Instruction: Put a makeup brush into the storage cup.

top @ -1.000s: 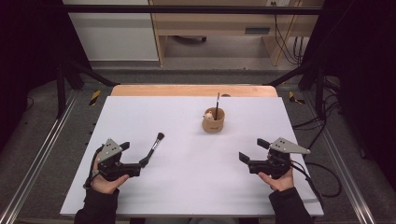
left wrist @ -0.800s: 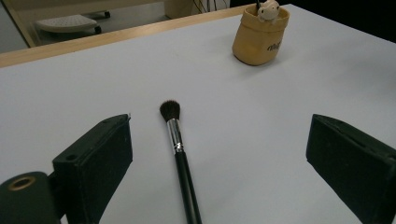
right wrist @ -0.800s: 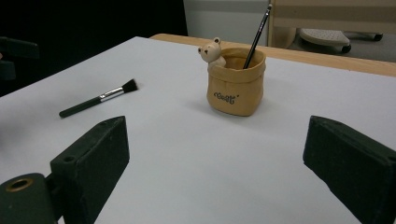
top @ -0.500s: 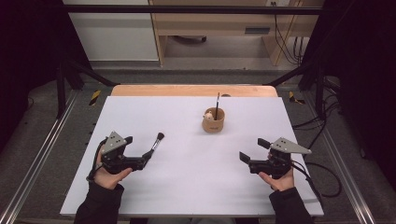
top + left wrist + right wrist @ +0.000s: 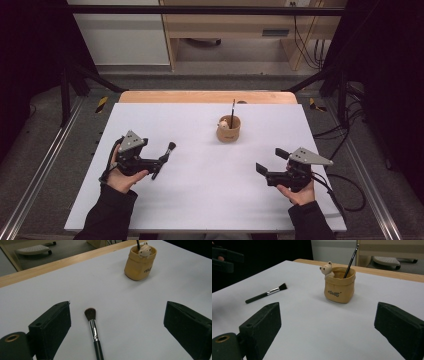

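A black-handled makeup brush with silver ferrule [image 5: 94, 336] is lying lengthwise between the left gripper [image 5: 117, 322]'s released fingers [image 5: 51, 327], bristles pointing away.

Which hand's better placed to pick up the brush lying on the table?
Left. The left gripper sits open right at the brush, which lies between its jaws in the left gripper view. The right gripper, also open, is far across the table.

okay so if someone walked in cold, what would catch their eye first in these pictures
Probably the tan holder with a little bear on its rim, standing mid-table with one thin brush upright inside. Next, the makeup brush lying flat on the white table, framed by the left gripper's open jaws.
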`<move>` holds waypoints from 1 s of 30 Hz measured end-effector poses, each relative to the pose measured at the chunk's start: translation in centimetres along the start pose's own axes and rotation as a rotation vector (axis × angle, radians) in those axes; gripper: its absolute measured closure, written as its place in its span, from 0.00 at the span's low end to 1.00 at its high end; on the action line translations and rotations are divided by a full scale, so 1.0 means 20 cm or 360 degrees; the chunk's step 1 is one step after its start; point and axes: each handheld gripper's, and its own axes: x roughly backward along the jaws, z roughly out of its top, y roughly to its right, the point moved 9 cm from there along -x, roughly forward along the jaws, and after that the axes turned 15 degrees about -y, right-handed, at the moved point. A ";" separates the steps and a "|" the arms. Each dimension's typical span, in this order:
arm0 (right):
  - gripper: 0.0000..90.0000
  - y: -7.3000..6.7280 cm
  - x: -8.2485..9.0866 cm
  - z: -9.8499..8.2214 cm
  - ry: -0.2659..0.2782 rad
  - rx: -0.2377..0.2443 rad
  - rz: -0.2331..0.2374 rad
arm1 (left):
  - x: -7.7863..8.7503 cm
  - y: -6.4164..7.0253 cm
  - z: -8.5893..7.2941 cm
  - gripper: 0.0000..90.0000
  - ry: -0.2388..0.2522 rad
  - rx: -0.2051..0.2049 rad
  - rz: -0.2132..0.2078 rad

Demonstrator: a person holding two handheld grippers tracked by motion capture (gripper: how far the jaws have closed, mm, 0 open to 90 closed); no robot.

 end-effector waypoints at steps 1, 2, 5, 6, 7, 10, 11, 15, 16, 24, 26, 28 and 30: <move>0.08 0.00 0.00 0.00 0.0000 -0.0001 0.0002 | 0.00 0.00 0.01 0.07 -0.0005 -0.0009 0.0002; 0.08 0.00 0.00 0.00 0.0001 0.0000 0.0002 | -0.01 0.00 0.02 0.07 -0.0008 -0.0011 -0.0002; 0.09 -0.01 0.00 0.00 0.0002 0.0000 0.0004 | -0.03 0.01 0.04 0.07 -0.0033 -0.0026 -0.0004; 0.09 -0.01 0.00 0.00 0.0002 0.0000 0.0004 | -0.03 0.01 0.04 0.07 -0.0033 -0.0026 -0.0004; 0.09 0.00 0.00 0.00 -0.0003 0.0003 0.0001 | -0.04 0.01 0.05 0.07 -0.0034 -0.0022 -0.0008; 0.09 0.00 0.00 0.00 -0.0002 0.0003 0.0001 | -0.05 0.01 0.05 0.08 -0.0054 -0.0032 -0.0009; 0.09 -0.01 0.00 0.00 0.0001 0.0000 -0.0001 | -0.06 0.01 0.06 0.08 -0.0058 -0.0029 -0.0010; 0.09 -0.01 0.00 0.00 0.0000 -0.0001 0.0003 | -0.09 0.01 0.07 0.08 -0.0093 -0.0045 -0.0009; 0.09 -0.01 -0.01 0.00 0.0001 0.0000 0.0006 | -0.09 0.01 0.07 0.08 -0.0091 -0.0037 -0.0010; 0.09 -0.01 -0.01 0.00 0.0000 0.0003 0.0009 | -0.14 0.01 0.08 0.08 -0.0181 -0.0070 0.0002; 0.09 -0.01 -0.01 0.00 0.0002 0.0001 0.0013 | -0.17 0.00 0.07 0.08 -0.0230 -0.0080 0.0013; 0.09 -0.01 -0.01 0.00 -0.0001 0.0003 0.0013 | -0.18 0.00 0.07 0.09 -0.0253 -0.0079 0.0013; 0.09 -0.01 -0.01 0.00 -0.0003 0.0004 0.0014 | -0.20 -0.01 0.06 0.09 -0.0292 -0.0083 0.0023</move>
